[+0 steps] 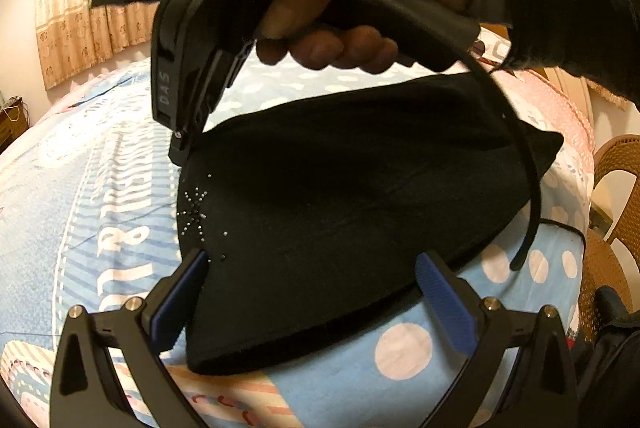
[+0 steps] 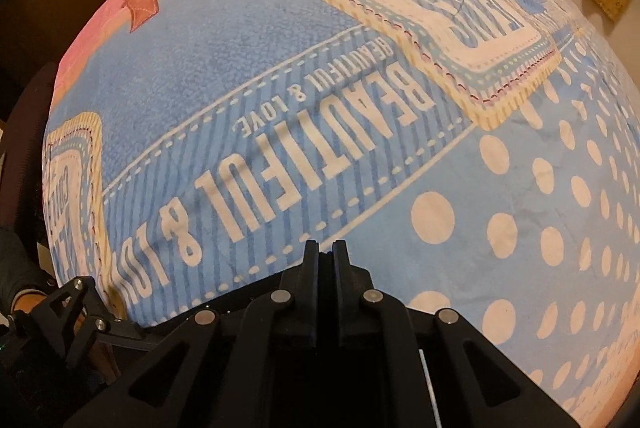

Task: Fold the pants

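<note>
Black pants (image 1: 340, 220) folded on bedspread (image 1: 100, 228) between spread left gripper (image 1: 316, 292) fingers. Right gripper (image 2: 326, 248) pinched closed, empty — at far corner. Press flat — square edges.

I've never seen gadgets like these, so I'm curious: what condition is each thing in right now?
Pants: folded into a compact black bundle, lying on the bed.
Left gripper: jaws open, hovering at the near edge of the pants.
Right gripper: jaws shut, tip at the far-left corner of the pants.
Bedspread: spread flat.
</note>
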Demonstrator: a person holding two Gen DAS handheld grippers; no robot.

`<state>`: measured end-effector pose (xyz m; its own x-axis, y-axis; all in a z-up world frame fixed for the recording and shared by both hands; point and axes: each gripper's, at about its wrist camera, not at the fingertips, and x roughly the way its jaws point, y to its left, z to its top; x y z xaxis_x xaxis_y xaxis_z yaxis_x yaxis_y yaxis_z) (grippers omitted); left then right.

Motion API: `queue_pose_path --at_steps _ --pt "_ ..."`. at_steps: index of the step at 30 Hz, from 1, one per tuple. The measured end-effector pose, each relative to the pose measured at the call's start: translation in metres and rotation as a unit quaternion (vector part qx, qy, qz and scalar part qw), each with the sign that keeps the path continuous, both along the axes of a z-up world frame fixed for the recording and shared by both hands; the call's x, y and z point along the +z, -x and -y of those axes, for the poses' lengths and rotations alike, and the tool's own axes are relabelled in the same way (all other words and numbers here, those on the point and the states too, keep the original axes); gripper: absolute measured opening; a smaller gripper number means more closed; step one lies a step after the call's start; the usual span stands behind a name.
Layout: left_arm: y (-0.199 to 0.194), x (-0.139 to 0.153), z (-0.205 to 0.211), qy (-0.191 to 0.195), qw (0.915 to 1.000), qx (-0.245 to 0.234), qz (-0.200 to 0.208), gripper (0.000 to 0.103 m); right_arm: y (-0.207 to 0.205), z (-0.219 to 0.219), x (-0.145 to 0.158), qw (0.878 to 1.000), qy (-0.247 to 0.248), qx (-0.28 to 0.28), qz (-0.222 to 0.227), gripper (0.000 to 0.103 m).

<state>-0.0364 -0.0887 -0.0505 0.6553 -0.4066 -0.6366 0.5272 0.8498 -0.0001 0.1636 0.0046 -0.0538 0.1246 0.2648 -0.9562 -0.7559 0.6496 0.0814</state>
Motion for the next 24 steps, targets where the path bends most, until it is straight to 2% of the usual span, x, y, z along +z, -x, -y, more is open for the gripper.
queue_pose_path --at_steps 3,5,10,12,13,16,18,19,20,21,24 --pt "0.001 0.004 -0.003 0.009 1.0 0.002 0.0 0.103 -0.002 0.009 0.012 1.0 -0.021 -0.016 0.006 0.011" --pt "0.0 0.008 -0.009 0.021 0.9997 0.007 0.0 0.103 0.0 0.019 0.025 0.999 -0.019 -0.034 0.03 0.012" --pt "-0.007 0.01 -0.02 0.042 0.9989 0.019 -0.013 0.103 0.018 0.049 0.043 0.997 -0.034 -0.052 0.039 0.014" --pt "-0.01 0.007 -0.02 0.037 0.999 0.019 -0.017 0.103 0.026 0.058 0.042 0.997 -0.042 -0.056 0.028 0.021" --pt "-0.01 0.007 -0.02 0.034 0.9991 0.018 -0.016 0.103 0.029 0.062 0.038 0.997 -0.041 -0.055 0.025 0.028" --pt "-0.01 0.003 -0.016 0.024 0.9995 0.015 -0.014 0.103 0.035 0.063 0.024 0.998 -0.02 -0.055 0.032 0.03" --pt "-0.01 0.003 -0.014 0.021 0.9996 0.013 -0.014 0.103 0.028 0.067 0.012 0.997 -0.021 -0.078 0.019 0.03" --pt "-0.01 0.003 -0.014 0.021 0.9996 0.013 -0.014 0.103 0.025 0.068 0.009 0.996 -0.022 -0.084 0.017 0.036" --pt "-0.008 0.003 -0.013 0.023 0.9996 0.013 -0.014 0.103 0.022 0.071 0.007 0.995 -0.019 -0.095 0.021 0.049" --pt "-0.007 0.005 -0.014 0.027 0.9994 0.014 -0.014 0.103 0.02 0.075 0.007 0.994 -0.02 -0.106 0.026 0.054" --pt "-0.007 0.011 -0.023 0.036 0.999 0.026 0.001 0.103 0.028 0.1 0.024 0.987 -0.052 -0.148 0.038 0.055"
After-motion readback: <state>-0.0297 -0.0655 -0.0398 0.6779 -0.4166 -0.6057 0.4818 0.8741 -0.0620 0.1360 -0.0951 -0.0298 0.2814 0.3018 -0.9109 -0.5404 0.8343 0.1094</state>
